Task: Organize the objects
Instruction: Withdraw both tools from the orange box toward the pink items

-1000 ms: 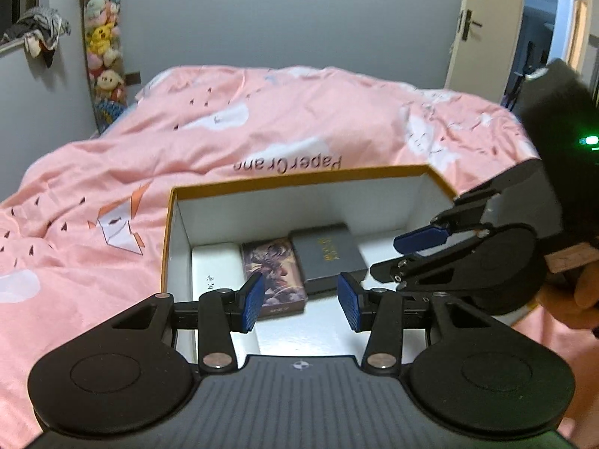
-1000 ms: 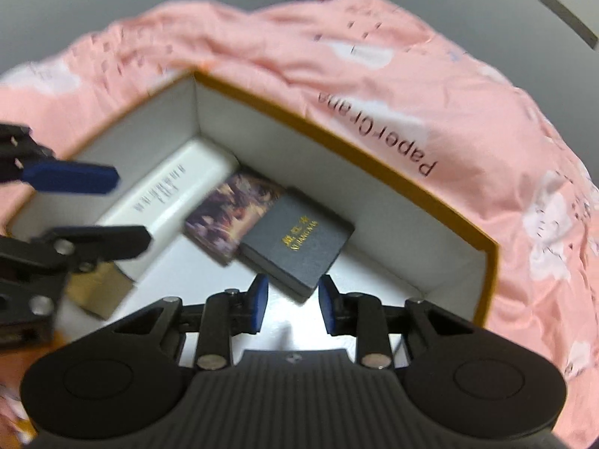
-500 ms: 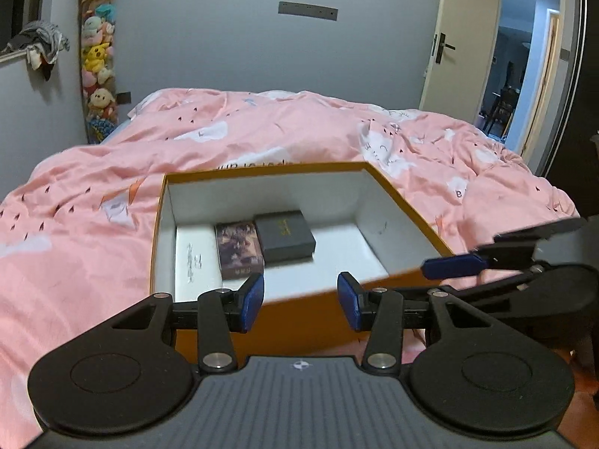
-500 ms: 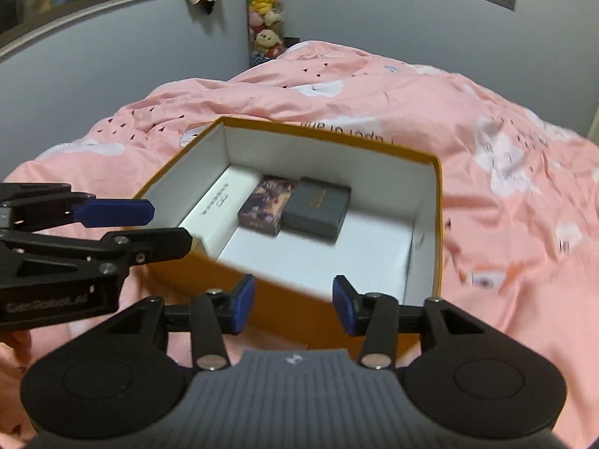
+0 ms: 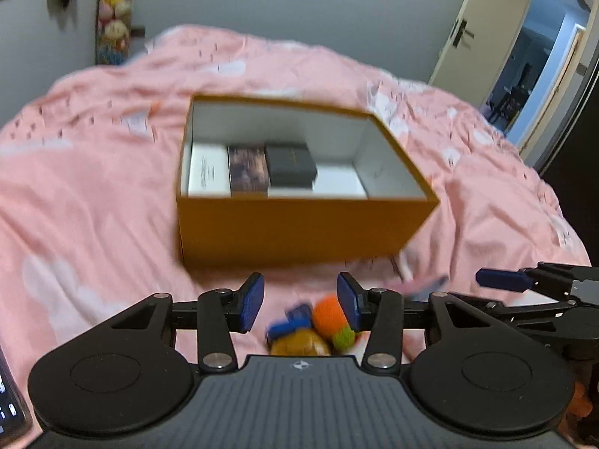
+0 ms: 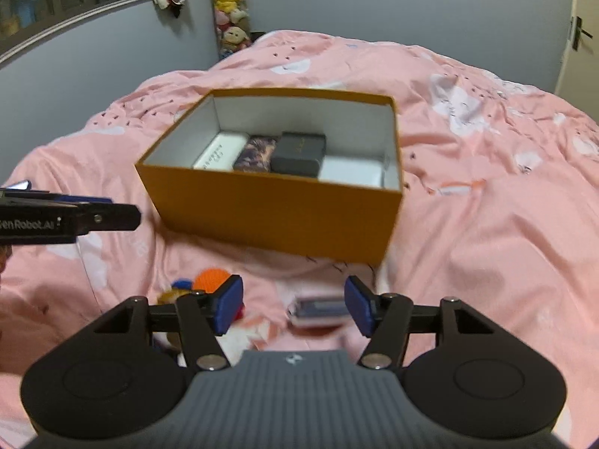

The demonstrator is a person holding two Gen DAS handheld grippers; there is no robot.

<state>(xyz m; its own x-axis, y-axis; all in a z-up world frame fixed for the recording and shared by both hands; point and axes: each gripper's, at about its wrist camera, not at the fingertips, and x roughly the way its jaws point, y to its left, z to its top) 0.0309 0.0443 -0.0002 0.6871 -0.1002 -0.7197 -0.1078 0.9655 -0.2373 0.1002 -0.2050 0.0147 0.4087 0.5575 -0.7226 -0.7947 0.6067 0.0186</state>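
Note:
An open orange box (image 5: 299, 230) (image 6: 273, 217) sits on the pink bed. Inside lie a white box (image 5: 208, 170) (image 6: 221, 155), a purple patterned box (image 5: 248, 170) (image 6: 257, 154) and a black box (image 5: 290, 164) (image 6: 299, 153) side by side. My left gripper (image 5: 299, 305) is open and empty, above a small colourful toy (image 5: 312, 327) with an orange ball on the duvet. My right gripper (image 6: 292, 307) is open and empty, above a small flat case (image 6: 318, 310). The toy (image 6: 207, 280) also shows left of the right gripper.
The pink duvet (image 6: 486, 224) covers the whole bed. Plush toys (image 6: 230, 7) hang in the far corner. A door (image 5: 483, 33) stands open at the right. The right gripper's fingers (image 5: 501, 280) reach in at the left view's right edge.
Both grippers have pulled back out of the box toward the near side of the bed. The toy and the flat case have come into view. Both jaws stay open.

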